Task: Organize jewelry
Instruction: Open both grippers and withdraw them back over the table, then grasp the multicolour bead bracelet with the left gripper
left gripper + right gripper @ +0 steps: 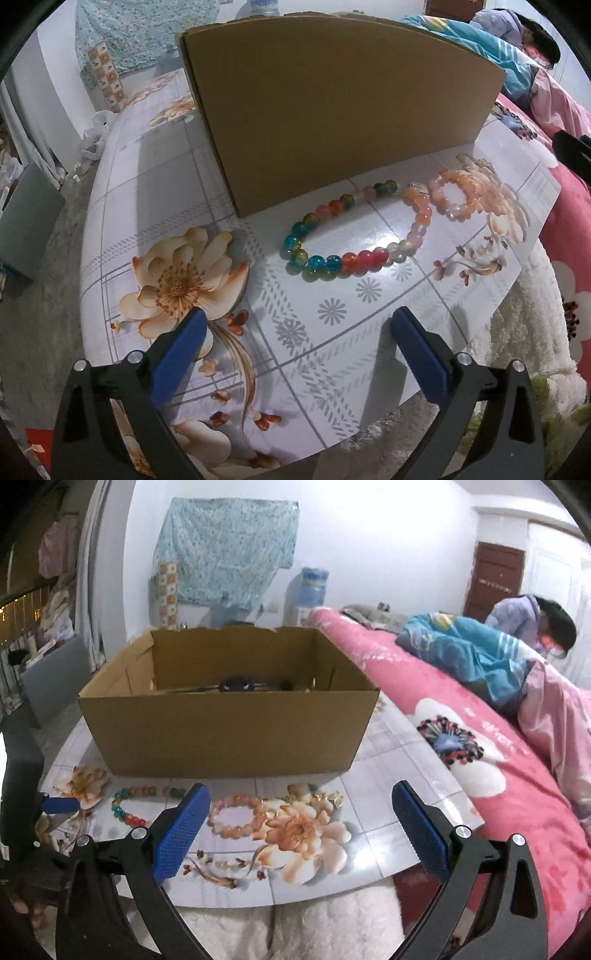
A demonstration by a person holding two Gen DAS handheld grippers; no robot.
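A: In front of the cardboard box [332, 110], on the worktop [147, 192], two bead bracelets lie flat. Left to right in the left wrist view: multicolour bracelet [354, 232] close to the box's near wall, then the smaller pink bracelet [456, 197] touching its right end.

B: Fingers?

A: Left gripper [295, 354] spread wide, nothing between the blue pads, hanging near the multicolour one but short of it. Right gripper [301, 834] also released, empty, with the pink bracelet [236, 819] just inside its left finger in its own view.

B: Step in hand?

A: Probably pick-up, one bracelet per gripper, then drop into the box [229, 731], which is open on top with something dark already inside.

B: Tips?

A: Straddle one side of the bead ring, not the whole loop. Beads are round and glossy, likely to roll, so come down steep and close slowly. Lift the pink one clear first, since they touch and may drag each other.
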